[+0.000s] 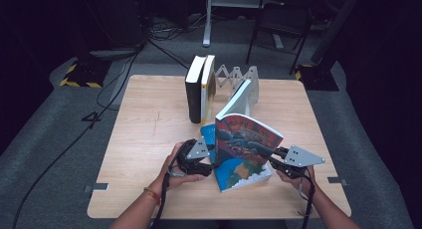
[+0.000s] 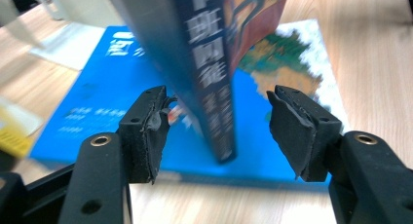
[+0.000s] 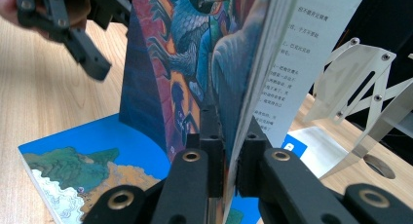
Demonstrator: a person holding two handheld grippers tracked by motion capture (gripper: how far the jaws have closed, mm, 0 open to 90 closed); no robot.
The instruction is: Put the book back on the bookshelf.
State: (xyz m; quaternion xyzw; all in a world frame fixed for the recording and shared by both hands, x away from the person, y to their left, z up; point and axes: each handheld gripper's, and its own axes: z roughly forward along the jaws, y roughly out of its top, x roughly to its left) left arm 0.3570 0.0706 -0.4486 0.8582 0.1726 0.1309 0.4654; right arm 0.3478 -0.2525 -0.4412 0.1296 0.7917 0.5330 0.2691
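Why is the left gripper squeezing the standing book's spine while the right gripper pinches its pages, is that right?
Not quite. In the left gripper view the left gripper is open, jaws either side of the standing book without pressing it. The right gripper does pinch its page edge.

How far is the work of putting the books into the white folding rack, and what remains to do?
Done: two upright books already stand at the white folding rack. In hand: the right gripper clamps the colourful illustrated book upright, while the left gripper has open jaws around its spine, not touching. Left: this book and the flat blue book beneath it.
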